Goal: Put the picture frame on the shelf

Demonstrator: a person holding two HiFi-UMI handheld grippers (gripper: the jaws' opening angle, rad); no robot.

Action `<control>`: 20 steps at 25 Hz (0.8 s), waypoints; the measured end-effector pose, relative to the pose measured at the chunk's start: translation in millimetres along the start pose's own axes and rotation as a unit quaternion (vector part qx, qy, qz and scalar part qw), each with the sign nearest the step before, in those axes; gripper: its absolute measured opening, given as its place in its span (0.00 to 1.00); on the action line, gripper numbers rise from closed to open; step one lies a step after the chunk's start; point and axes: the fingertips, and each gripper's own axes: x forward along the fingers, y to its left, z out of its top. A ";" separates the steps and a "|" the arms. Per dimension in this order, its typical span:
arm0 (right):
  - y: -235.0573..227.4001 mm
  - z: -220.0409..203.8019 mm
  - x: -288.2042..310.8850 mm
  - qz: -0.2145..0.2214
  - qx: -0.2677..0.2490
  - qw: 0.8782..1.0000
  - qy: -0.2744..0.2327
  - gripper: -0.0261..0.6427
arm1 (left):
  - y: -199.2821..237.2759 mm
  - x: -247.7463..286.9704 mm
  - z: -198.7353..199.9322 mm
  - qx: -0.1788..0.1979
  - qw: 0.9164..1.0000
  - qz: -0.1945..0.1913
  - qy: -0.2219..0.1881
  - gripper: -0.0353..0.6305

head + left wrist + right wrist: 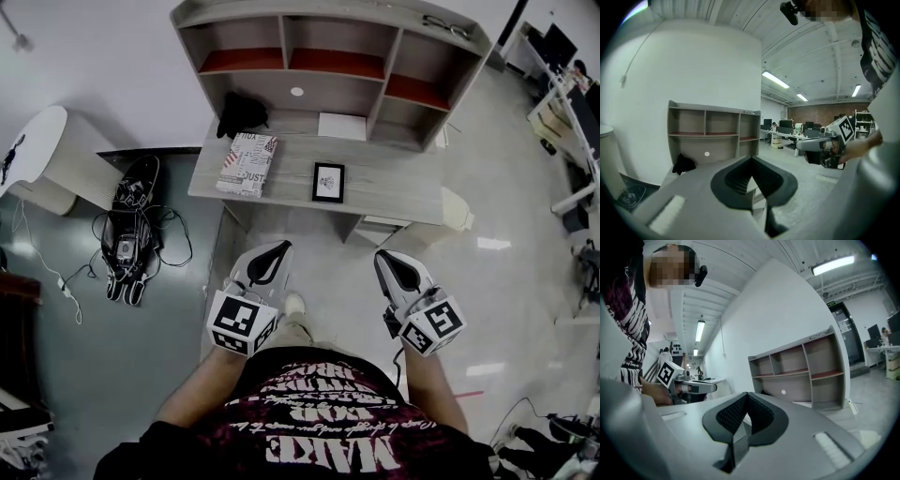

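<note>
Facing the counter (pixel 394 187) from a stand-off position, the operator has not yet begun the pick. The step in hand is judged to be the approach.

**Location of the workpiece.** The picture frame (pixel 328 182) rests on the counter, roughly central and near the front edge. It appears to lie flat. It sits just right of a printed book (pixel 247 163) and well apart from both tools. The shelf (pixel 336 63) stands at the back of the counter, its compartments open toward the operator.

**Tool state.** The left hand-held gripper (pixel 279 247) has its jaws brought together, tips meeting, with nothing between them. The right hand-held gripper (pixel 382 257) is likewise closed and empty.

**Pose.** Both tools are held in front of the torso, side by side and well apart from each other. They are close to level and point toward the counter. The marker cubes sit nearest the body, and the forearms run back to the trunk on either side.

**Next move, as judged.**
1. Carry one tool forward to the frame.
2. Part its jaws enough to take the frame's border.
3. Close on one edge.

A frame lying flat offers little to pinch. The second tool may be needed to steady it or tip up an edge.
</note>
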 end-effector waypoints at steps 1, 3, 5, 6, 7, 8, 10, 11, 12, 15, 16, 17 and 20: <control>-2.2 1.0 3.4 -0.001 0.001 1.000 0.001 0.08 | 2.1 3.5 0.1 -0.001 1.000 -0.002 0.001 0.05; -5.6 1.7 9.8 -0.002 0.003 1.000 0.005 0.08 | 5.3 10.5 1.0 -0.003 1.000 -0.009 0.003 0.05; -7.5 2.0 17.1 -0.003 0.003 1.000 0.010 0.08 | 9.0 16.3 2.4 -0.004 1.000 -0.016 0.004 0.05; -8.1 2.7 21.4 -0.003 0.002 1.000 0.012 0.08 | 12.0 18.7 3.4 -0.004 1.000 -0.019 0.004 0.05; -8.8 4.1 26.2 -0.003 0.001 1.000 0.012 0.08 | 15.7 21.1 4.5 -0.005 1.000 -0.021 0.003 0.05; -9.6 6.1 31.3 -0.003 -0.001 1.000 0.012 0.08 | 20.1 23.7 5.9 -0.005 1.000 -0.022 0.002 0.05; -11.2 11.4 41.7 -0.004 -0.005 1.000 0.013 0.08 | 29.2 29.2 9.4 -0.007 1.000 -0.026 -0.001 0.05; -11.9 14.4 46.4 -0.005 -0.007 1.000 0.014 0.08 | 33.5 32.1 11.8 -0.008 1.000 -0.028 -0.002 0.05; -12.8 17.8 50.8 -0.006 -0.010 1.000 0.016 0.08 | 37.8 34.9 14.6 -0.009 0.999 -0.031 -0.004 0.05; -16.7 28.7 64.1 -0.014 -0.019 1.000 0.017 0.08 | 53.9 43.4 24.8 -0.012 0.999 -0.038 -0.016 0.05; -17.6 31.8 68.4 -0.018 -0.022 0.999 0.017 0.08 | 60.0 45.8 27.7 -0.013 0.999 -0.040 -0.020 0.05; -18.1 34.5 72.5 -0.021 -0.025 0.999 0.017 0.08 | 66.2 47.8 30.4 -0.015 0.999 -0.041 -0.024 0.05; -17.2 43.3 86.0 -0.029 -0.036 0.999 0.018 0.08 | 88.0 52.9 38.9 -0.018 0.998 -0.044 -0.037 0.05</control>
